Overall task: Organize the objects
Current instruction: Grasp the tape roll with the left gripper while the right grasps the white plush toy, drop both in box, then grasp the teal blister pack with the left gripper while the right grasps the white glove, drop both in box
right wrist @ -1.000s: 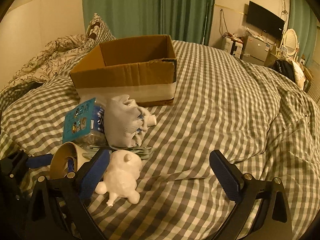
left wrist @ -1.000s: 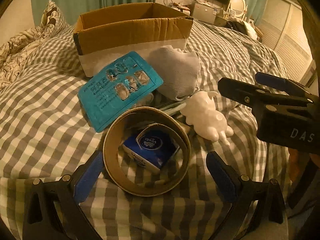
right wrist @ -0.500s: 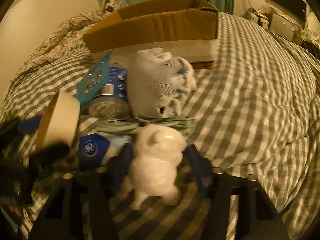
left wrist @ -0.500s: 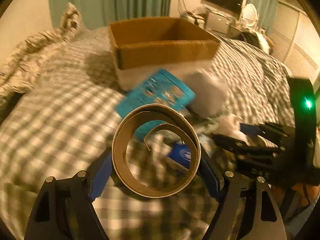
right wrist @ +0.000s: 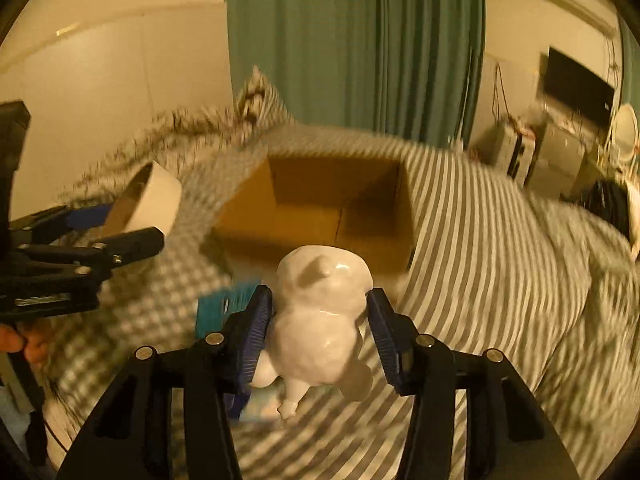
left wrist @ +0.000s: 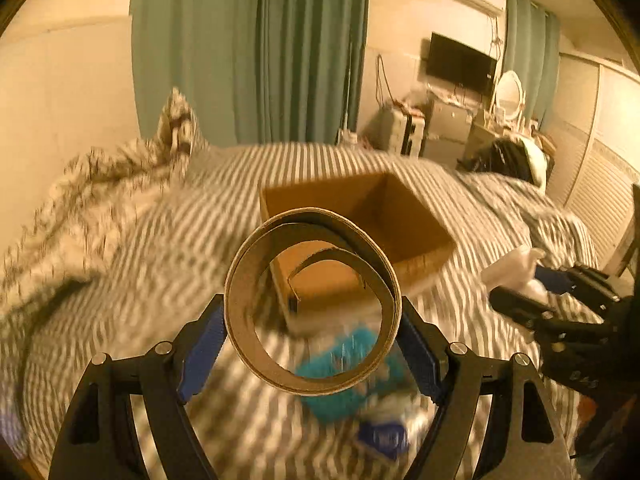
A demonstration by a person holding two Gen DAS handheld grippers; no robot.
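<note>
My left gripper is shut on a brown cardboard tape ring, held upright and lifted above the bed. My right gripper grips a glossy white animal figurine; its jaws are closing, with both blue pads pressed on the figurine's sides. An open cardboard box stands on the checked bedcover just beyond both grippers, and what shows of its inside is bare. In the right wrist view the left gripper with the ring hangs at the left. The right gripper shows at the left wrist view's right edge.
A teal blister pack and a blue-labelled item lie blurred on the checked bedcover below the grippers. A rumpled patterned duvet fills the left side. Green curtains, a wall television and cluttered furniture stand beyond the bed. A hand holds the left gripper.
Both grippers shut, the left on the cardboard ring and the right on the white figurine, then lifted them off the bed toward the box. The view now looks down into the box.
</note>
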